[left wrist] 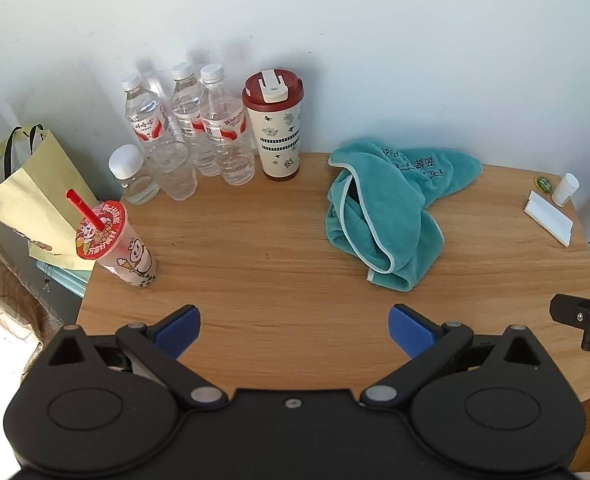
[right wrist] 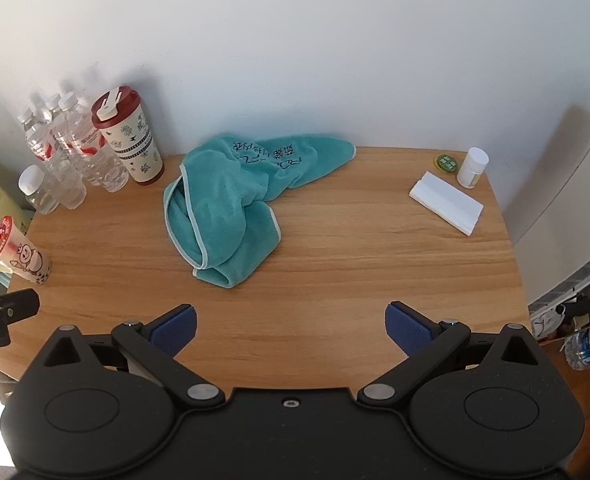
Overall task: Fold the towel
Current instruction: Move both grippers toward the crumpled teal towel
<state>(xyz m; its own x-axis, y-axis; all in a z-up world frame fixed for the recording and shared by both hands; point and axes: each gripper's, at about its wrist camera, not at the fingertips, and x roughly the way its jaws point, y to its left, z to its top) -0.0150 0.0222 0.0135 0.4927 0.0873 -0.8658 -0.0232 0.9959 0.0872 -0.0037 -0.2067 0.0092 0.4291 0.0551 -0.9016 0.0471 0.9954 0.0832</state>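
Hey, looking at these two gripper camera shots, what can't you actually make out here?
- Crumpled teal towel: its own folds hide the corners and underside in both views.
- Dark embroidered lettering on the towel: too small and warped to read.
- Yellow-green paper bag: cut off by the left wrist view's edge, contents hidden.
- Small round green item: too small to identify.
- Clear water bottles: overlapping, exact count uncertain.

The towel (right wrist: 223,200) is teal with pale edging and dark lettering. The counter (right wrist: 335,264) is light wood grain. The tumbler (left wrist: 277,136) is cream with dark sprigs, a checked band and a maroon lid. The bottles (left wrist: 199,136) are clear with red-and-white labels. The cup (left wrist: 123,248) has a red cartoon lid and red straw. The bag (left wrist: 35,200) is pale yellow-green.
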